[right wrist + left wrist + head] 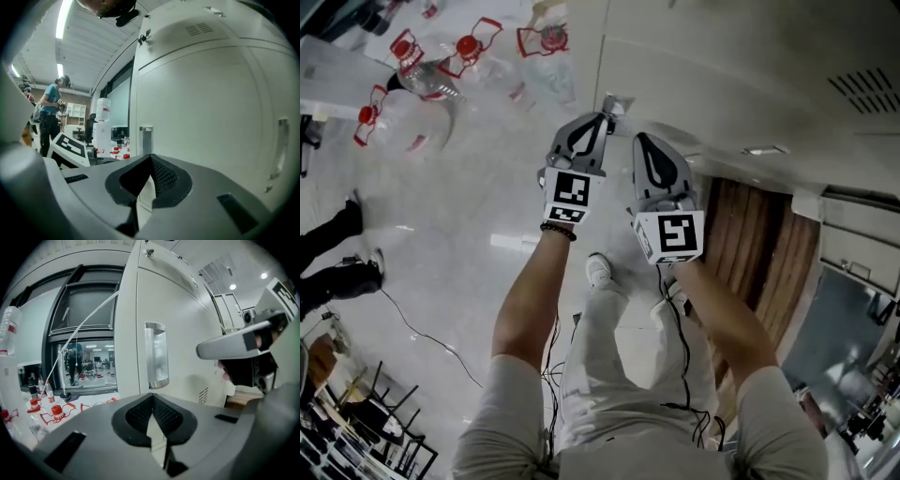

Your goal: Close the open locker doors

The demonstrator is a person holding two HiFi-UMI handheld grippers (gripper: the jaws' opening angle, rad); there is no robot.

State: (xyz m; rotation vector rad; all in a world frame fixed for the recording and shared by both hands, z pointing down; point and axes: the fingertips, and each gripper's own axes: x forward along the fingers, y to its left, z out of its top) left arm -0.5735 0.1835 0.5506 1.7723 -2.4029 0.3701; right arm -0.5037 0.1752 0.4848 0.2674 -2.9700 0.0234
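Observation:
Cream locker doors [722,75] fill the space in front of me. In the left gripper view the nearest locker door [178,333] is seen edge-on, with an upright metal handle [156,355] just beyond my left gripper [152,399]. Its jaws are shut with nothing between them. My right gripper [149,161] is also shut and empty. It faces a broad door panel [211,108] with a metal handle [146,140] at its left edge. In the head view the left gripper [602,114] and right gripper [639,139] are held side by side close to the lockers.
Clear water bottles with red handles [441,66] lie on the floor to the left. A brown wood-grain panel [759,253] shows below the lockers at right. A person's legs [337,253] are at the left edge, and a cable [422,337] runs over the floor. Another person [49,112] stands farther off.

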